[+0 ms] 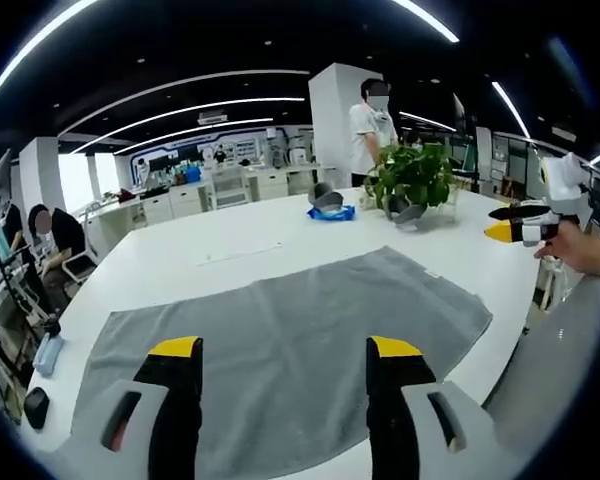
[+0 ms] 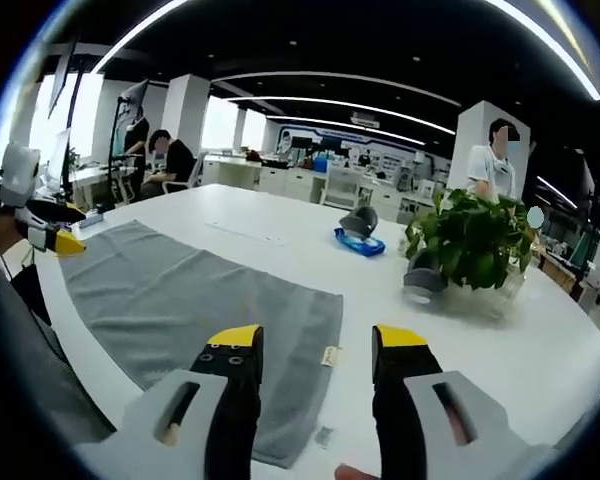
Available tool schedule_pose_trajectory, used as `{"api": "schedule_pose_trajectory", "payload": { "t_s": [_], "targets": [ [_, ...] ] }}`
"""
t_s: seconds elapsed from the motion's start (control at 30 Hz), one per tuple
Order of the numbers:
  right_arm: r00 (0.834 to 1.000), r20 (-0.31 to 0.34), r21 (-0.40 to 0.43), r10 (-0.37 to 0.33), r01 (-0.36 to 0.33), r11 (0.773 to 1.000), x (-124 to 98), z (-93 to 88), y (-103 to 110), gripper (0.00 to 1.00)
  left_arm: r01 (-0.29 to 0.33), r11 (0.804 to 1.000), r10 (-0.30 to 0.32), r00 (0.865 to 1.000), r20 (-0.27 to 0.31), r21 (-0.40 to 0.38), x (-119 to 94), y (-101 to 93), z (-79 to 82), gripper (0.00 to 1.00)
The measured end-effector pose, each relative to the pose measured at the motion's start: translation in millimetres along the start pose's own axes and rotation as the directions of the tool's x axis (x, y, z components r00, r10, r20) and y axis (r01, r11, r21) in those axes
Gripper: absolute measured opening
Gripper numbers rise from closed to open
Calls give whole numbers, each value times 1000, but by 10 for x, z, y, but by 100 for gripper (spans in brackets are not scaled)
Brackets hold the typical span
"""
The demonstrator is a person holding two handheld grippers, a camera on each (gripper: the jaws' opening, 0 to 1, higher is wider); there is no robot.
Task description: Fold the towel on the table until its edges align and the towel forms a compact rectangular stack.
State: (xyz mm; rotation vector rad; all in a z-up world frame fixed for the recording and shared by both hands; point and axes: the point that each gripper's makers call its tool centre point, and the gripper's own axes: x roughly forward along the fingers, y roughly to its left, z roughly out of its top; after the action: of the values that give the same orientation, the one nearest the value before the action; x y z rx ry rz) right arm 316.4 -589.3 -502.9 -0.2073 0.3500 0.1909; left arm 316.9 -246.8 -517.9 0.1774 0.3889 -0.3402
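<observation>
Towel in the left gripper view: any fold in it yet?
No. The grey towel lies spread flat in a single layer on the white table, with no edge turned over.

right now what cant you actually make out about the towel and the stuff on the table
- Towel near edge: left gripper view, hidden behind the left gripper.
- Towel's near right corner: right gripper view, partly covered by the right gripper.
- Small tag at the towel edge: right gripper view, too small to read.
- Blue item beside the plant: too small to identify.
- Table near edge: cut off at the bottom in both views.
</observation>
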Motion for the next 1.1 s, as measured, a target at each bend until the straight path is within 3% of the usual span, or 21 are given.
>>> {"api": "schedule_pose_trajectory", "payload": {
  "t_s": [0.03,0.07,0.13,0.27,0.4,0.43,0.53,0.63,0.7,0.83,0.9,1.03,1.1],
  "targets": [
    [1000,-4,0,2,-2,1000,6,-2,-1,42,8,1000,-8,1000,-25,14,17,-9,-54,67],
    [1000,-3,-2,2,-2,1000,8,5,-3,42,13,1000,-10,993,-120,21,3,-12,-175,67],
    [1000,1,-4,-5,5,1000,6,3,-16,42,22,1000,-21,999,-47,15,15,-43,-77,66],
    [1000,-17,44,-6,6,999,11,-43,-57,41,41,999,-39,997,-60,21,23,-89,-91,66],
    [1000,12,135,-18,16,991,-23,0,-126,39,51,998,-50,997,-63,20,26,-110,-90,65],
    [1000,-5,157,-14,14,988,-19,-37,-133,36,53,998,-52,996,-66,19,27,-111,-95,65],
    [991,-133,245,4,29,969,20,-283,-154,26,56,998,-54,996,-74,17,29,-112,-114,65],
    [990,-140,247,-4,39,968,87,-313,-180,27,59,998,-59,996,-69,6,29,-114,-108,64],
    [977,-214,261,-2,59,964,109,-432,-167,25,61,998,-61,995,-73,1,33,-112,-121,64],
    [952,-305,286,8,83,955,192,-632,-126,15,64,998,-64,994,-86,-10,41,-109,-152,64],
    [949,-313,304,16,84,949,233,-702,-97,19,64,998,-65,994,-85,-13,38,-111,-148,63],
    [905,-420,361,65,102,927,216,-966,-20,11,63,998,-65,993,-94,-23,35,-104,-169,61],
    [902,-426,374,71,104,922,231,-1002,-24,11,64,998,-66,993,-94,-25,35,-101,-171,60]
  ]
}}
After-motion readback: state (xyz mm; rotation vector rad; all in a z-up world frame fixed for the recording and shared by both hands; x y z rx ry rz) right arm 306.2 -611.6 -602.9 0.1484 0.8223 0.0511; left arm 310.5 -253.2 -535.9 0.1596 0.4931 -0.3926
